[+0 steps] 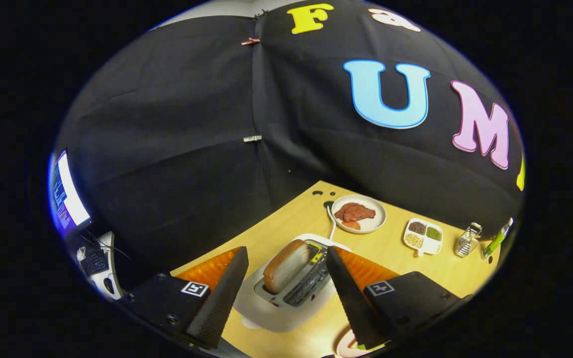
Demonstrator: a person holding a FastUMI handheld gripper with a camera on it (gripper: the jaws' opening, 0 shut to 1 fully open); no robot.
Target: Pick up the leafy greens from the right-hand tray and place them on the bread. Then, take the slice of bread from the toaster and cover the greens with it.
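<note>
Black cloth wall [192, 149] behind a wooden table [291, 219] — lit monitor [65, 194] beside it

Gripper [286, 278] low in frame, angled downward; both fingers spread wide apart, left finger [219, 298] and right finger [351, 293] gripping nothing.

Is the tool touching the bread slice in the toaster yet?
Apart. The gripper view shows the open tool with fingers on either side of the bread slice, toaster visible between each and the bread.

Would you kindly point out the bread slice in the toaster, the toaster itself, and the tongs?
bread slice [286, 265]: gripper view, its pale broad face.
toaster [266, 313]: gripper view, its white front wall.
tongs [282, 286]: gripper view, midway between the open tips, either side of the toaster.
</note>
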